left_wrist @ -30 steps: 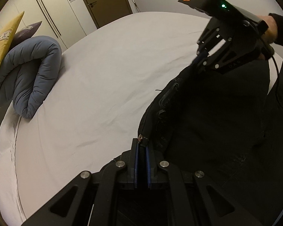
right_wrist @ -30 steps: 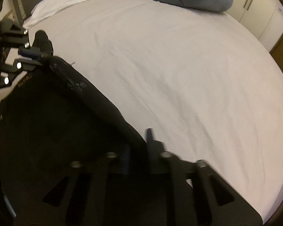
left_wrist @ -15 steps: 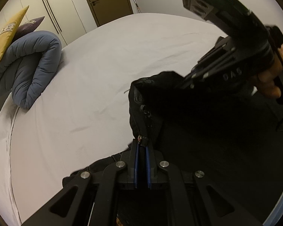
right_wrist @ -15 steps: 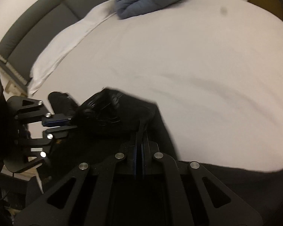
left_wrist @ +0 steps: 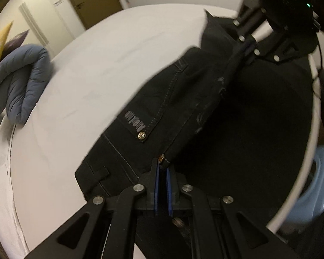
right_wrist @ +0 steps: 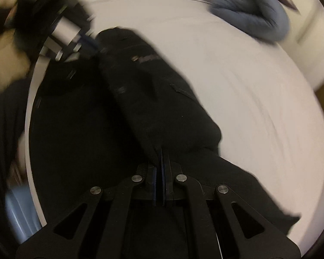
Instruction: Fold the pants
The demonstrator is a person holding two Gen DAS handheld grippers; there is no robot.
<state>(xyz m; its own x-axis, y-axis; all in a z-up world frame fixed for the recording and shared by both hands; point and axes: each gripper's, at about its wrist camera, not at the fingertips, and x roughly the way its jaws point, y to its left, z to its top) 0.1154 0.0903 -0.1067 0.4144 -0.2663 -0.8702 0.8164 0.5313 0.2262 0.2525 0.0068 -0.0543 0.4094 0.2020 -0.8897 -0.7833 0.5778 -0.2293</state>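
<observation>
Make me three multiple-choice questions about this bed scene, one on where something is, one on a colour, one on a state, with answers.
1. Where is the duvet?
A. under the pants
B. on the bed's far side, clear of the pants
C. on the floor

2. What colour are the pants?
A. black
B. red
C. white

3. How are the left gripper jaws?
A. wide open
B. out of view
C. shut on the pants

B: it sits apart on the sheet.
A: dark cloth throughout.
C: pads pinch the waistband edge.

pants [left_wrist: 162, 99] — silver brand lettering, illegible
</observation>
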